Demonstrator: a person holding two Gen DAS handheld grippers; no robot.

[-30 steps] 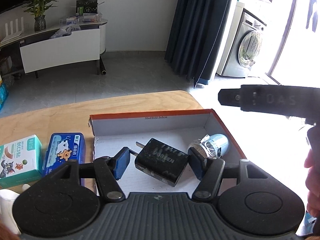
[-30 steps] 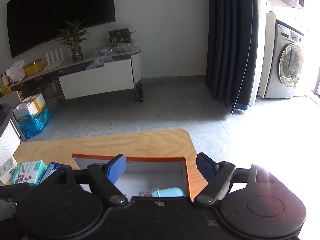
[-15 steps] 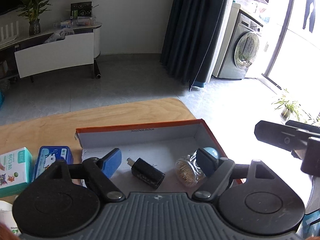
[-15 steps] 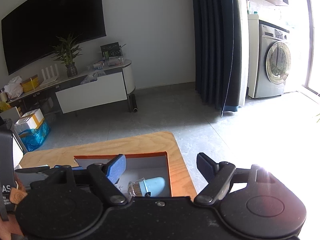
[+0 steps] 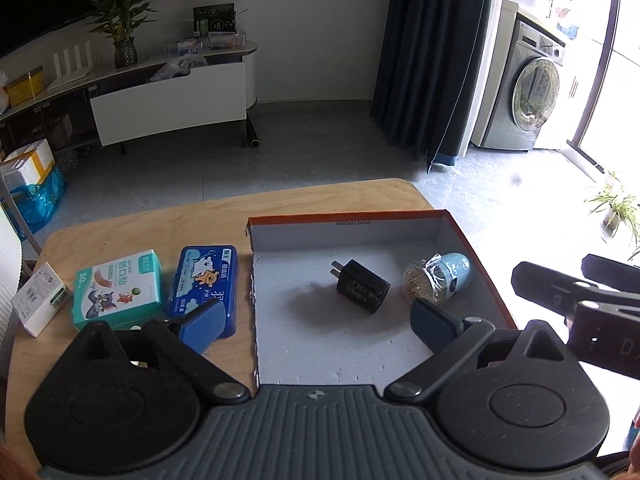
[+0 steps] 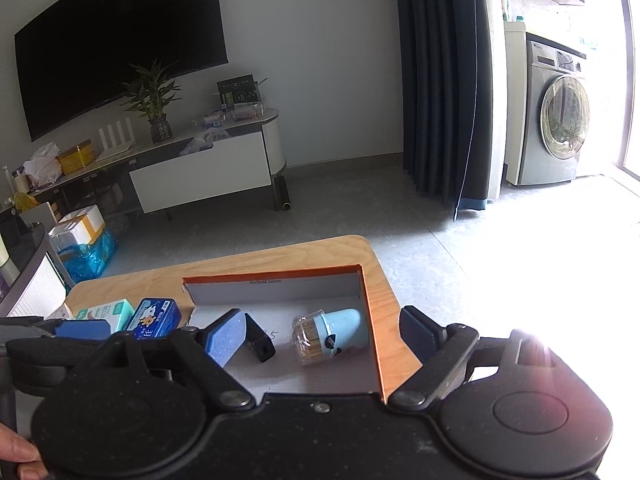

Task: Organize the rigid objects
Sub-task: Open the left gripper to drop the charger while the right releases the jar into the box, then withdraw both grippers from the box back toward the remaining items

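An orange-rimmed cardboard box point(image 5: 348, 216) with a white floor sits on the wooden table. In it lie a black charger plug point(image 5: 362, 291) and a clear-and-blue toothpick holder point(image 5: 438, 278). Both show in the right wrist view, the plug point(image 6: 260, 342) partly hidden and the holder point(image 6: 332, 336) on its side. My left gripper point(image 5: 318, 326) is open and empty above the box's near side. My right gripper point(image 6: 324, 334) is open and empty, raised over the box's right part.
Left of the box lie a blue tin point(image 5: 206, 280), a green bandage carton point(image 5: 118, 290) and a small white carton point(image 5: 40, 304). The table's right edge point(image 6: 386, 292) is close to the box. The right gripper's body point(image 5: 580, 300) shows at the right of the left wrist view.
My left gripper has let go of the black plug, which now lies on the box floor, and has pulled back and up. My right gripper has shifted left over the box.
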